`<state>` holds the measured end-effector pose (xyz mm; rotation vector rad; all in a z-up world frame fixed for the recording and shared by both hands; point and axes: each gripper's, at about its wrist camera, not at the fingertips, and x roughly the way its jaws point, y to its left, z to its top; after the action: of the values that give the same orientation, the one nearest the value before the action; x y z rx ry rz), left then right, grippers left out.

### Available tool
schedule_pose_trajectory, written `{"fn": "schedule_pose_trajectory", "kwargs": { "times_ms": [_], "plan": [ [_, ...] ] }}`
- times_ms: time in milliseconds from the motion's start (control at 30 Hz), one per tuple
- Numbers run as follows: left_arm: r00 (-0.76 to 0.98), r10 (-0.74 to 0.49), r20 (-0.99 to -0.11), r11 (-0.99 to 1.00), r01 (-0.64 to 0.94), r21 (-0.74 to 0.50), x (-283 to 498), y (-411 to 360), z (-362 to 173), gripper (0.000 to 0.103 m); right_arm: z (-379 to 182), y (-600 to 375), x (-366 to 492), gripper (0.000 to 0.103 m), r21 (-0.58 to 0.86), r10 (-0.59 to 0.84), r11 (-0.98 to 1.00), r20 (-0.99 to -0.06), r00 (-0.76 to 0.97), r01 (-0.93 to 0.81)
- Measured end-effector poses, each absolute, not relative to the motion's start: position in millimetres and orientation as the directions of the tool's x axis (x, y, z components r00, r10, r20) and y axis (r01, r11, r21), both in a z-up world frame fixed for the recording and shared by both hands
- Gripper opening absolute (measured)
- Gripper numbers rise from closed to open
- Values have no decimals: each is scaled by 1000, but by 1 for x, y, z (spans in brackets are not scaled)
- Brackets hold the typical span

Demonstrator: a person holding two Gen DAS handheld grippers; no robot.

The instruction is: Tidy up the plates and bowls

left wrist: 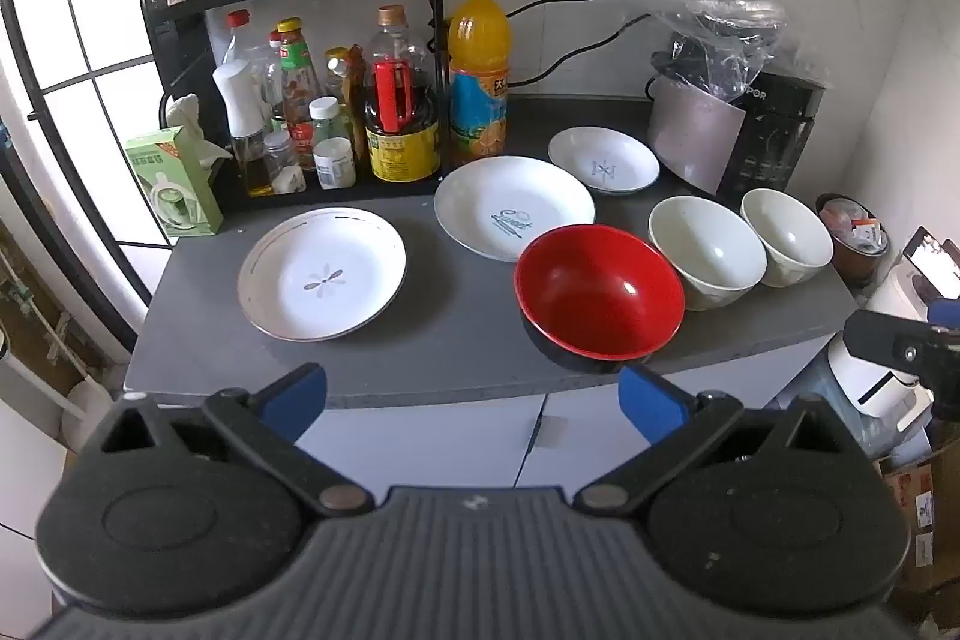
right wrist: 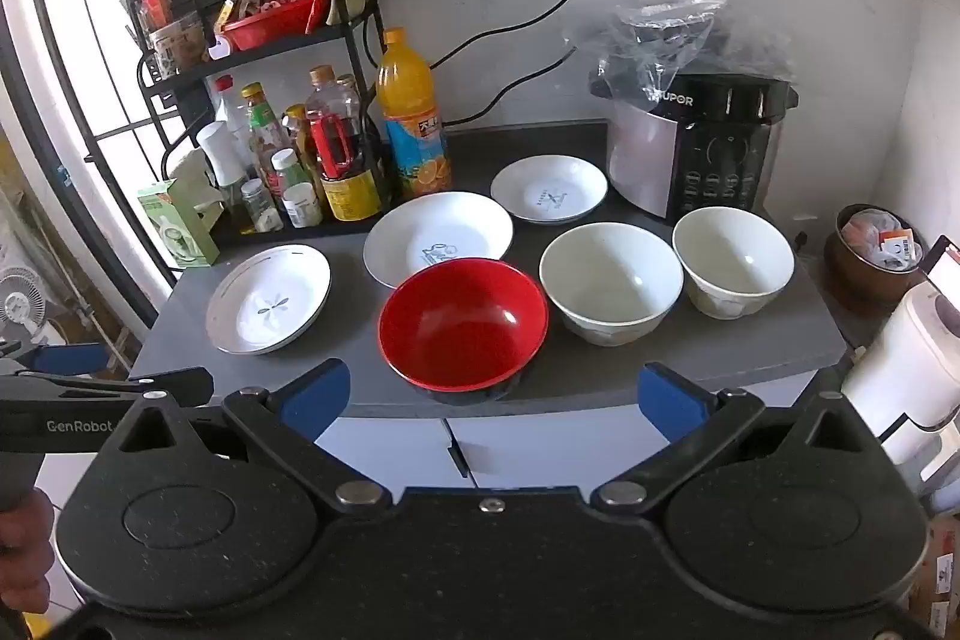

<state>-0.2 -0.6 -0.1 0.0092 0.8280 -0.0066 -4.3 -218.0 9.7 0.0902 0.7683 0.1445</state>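
Plates and bowls sit spread singly over a dark grey countertop (left wrist: 456,340), none nested yet, so the sorting looks unstarted. From the left wrist view the plates form a diagonal: a white shallow plate with a grey flower mark and thin dark rim (left wrist: 322,274) at 10 o'clock from the left gripper (left wrist: 474,403), a larger white plate with blue script (left wrist: 510,208) at 12 o'clock, and a smaller white plate with a star mark (left wrist: 603,159) at 1 o'clock, far back beside a black and silver pressure cooker under a clear plastic bag (left wrist: 738,124). The bowls line the front edge, probably for easy reach: a glossy red bowl with a black outside (left wrist: 599,301) just ahead at 1 o'clock, then a cream ceramic bowl (left wrist: 707,250) and a second, smaller cream bowl (left wrist: 786,235) further right, the rims close together

Both claws are released, blue pads spread wide with nothing between them, and hang short of the counter edge, apart from every dish. In the right wrist view the right gripper (right wrist: 489,397) has the red bowl at 12 o'clock, nearest, and the cream bowls at 1 and 2 o'clock. I judge the like shapes are meant to be stacked; the sauce bottles (left wrist: 336,112) crowd the back left, leaving little spare room there
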Motion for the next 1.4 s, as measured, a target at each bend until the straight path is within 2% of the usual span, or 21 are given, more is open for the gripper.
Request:
{"fn": "schedule_pose_trajectory", "kwargs": {
  "times_ms": [1400],
  "plan": [
    [669, -3, -743, 1000, 2, -2, 2, -1, -4, 103, 8, -214, -4, 103, 145, 167, 985, -684, 710, -91]
  ]
}}
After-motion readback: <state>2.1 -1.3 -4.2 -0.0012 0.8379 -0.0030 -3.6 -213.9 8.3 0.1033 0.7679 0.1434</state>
